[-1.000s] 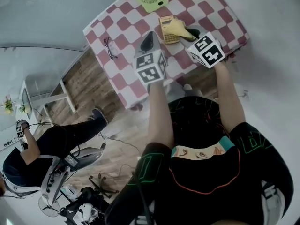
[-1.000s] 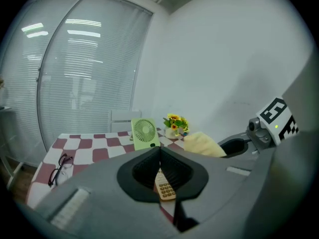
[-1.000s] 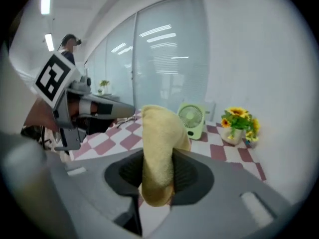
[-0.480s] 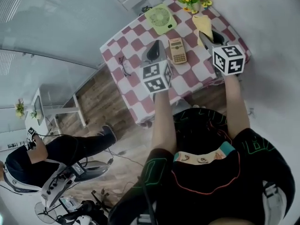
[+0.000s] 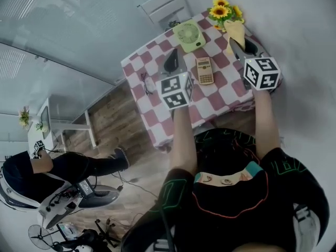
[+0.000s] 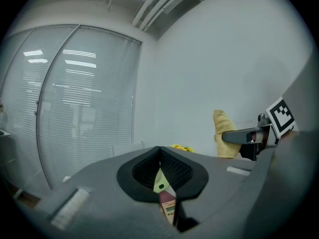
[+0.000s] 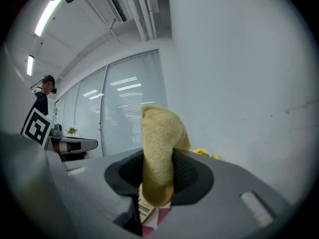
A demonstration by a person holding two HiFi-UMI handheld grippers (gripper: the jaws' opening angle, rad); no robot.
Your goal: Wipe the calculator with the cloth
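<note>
Asker: What is sitting nearest?
Teller: A black shirt (image 5: 236,193) is filling the bottom of the head view. The left arm (image 5: 181,130) and the right arm (image 5: 265,125) are stretching out from it toward a red-and-white checked table (image 5: 220,96). Each is ending in a gripper with a marker cube (image 5: 176,91).
Asker: What is the left one doing?
Teller: The left gripper (image 6: 159,153) is hovering over the table's near left part. Its jaws are pressing together at the tips, with nothing between them. Only a thin slit below the tips is showing the tabletop. Glasses (image 5: 146,83) are lying just to its left.
Asker: And the right one?
Teller: The right gripper (image 7: 158,158) is clamping a yellow cloth (image 5: 236,31). The cloth is sticking up past the jaws, and in the head view it is showing over the table's far right side.
Asker: Where is the calculator lying?
Teller: The calculator (image 5: 204,70) is lying flat and face up on the table between the two grippers, touching neither. The cloth is sitting farther off to its right, apart from it.
Asker: What is standing beyond?
Teller: A green fan (image 5: 189,34) is lying just past the calculator. Sunflowers (image 5: 223,10) are standing at the far corner, just beside the cloth. A plain wall (image 7: 239,59) is rising behind them, with blinds (image 6: 84,108) to the left.
Asker: Anyone else?
Teller: A person (image 5: 31,172) in dark clothes is sitting well off to the left, beside a wood floor (image 5: 113,114).
</note>
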